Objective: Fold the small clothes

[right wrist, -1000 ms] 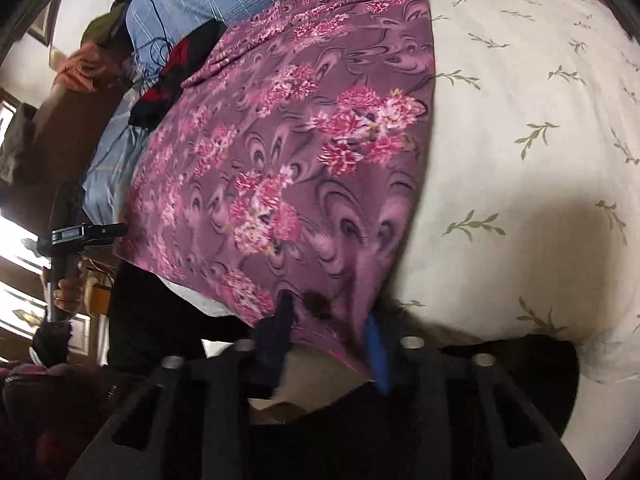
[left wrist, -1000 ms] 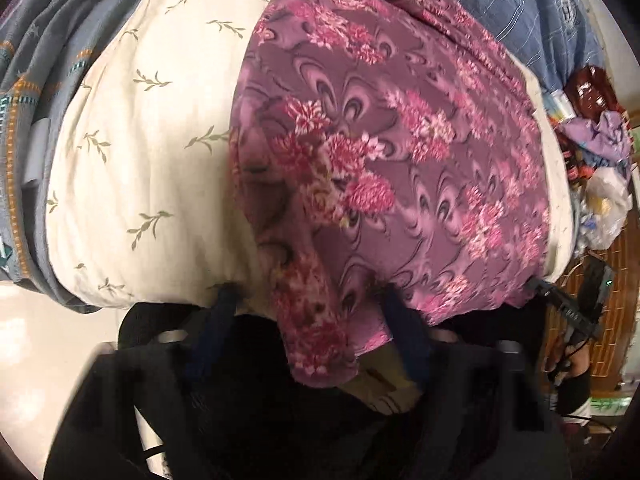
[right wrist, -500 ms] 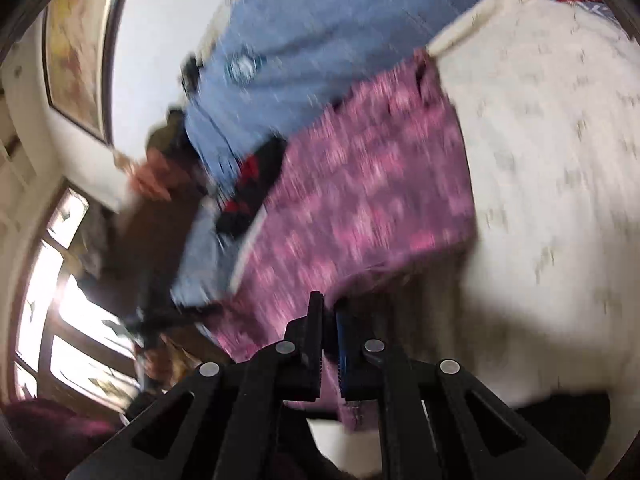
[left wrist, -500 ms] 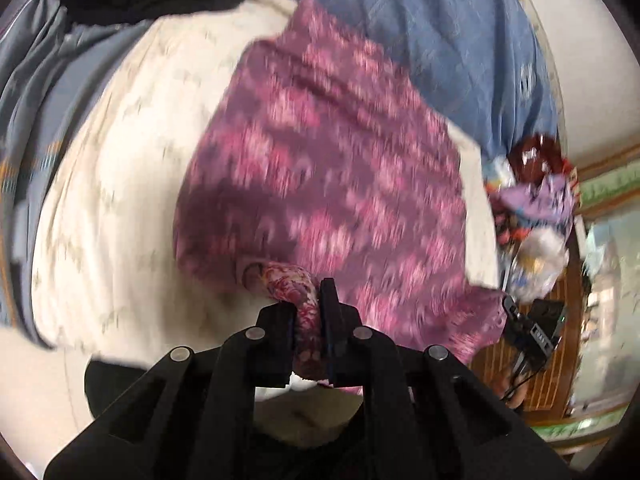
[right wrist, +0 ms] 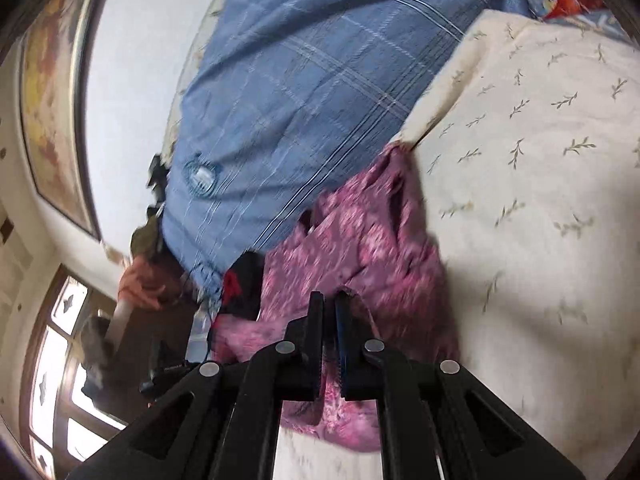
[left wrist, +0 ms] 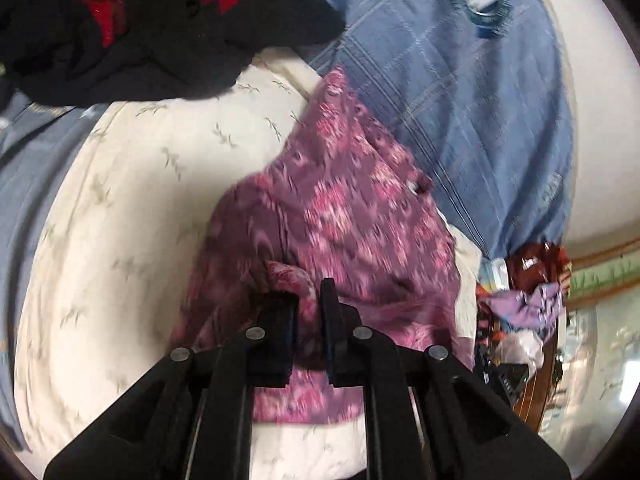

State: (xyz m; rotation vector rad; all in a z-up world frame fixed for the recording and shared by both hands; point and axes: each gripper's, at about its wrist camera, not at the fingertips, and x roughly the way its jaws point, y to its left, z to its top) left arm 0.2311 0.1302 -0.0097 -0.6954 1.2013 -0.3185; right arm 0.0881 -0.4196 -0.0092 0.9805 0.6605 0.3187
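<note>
One rumpled purple floral cloth garment (left wrist: pixel 352 216) lay mid-frame on a cream leaf-print quilt (left wrist: pixel 132 208), its edge pinched by both the left gripper (left wrist: pixel 306 300) and right gripper (right wrist: pixel 329 312), fingers nearly closed.

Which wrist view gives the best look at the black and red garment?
The left wrist view: the black garment with red patches spreads crumpled across the upper left, lying on the cream leaf-print cover. The right wrist view shows only a small dark sliver beside the purple floral cloth.
</note>
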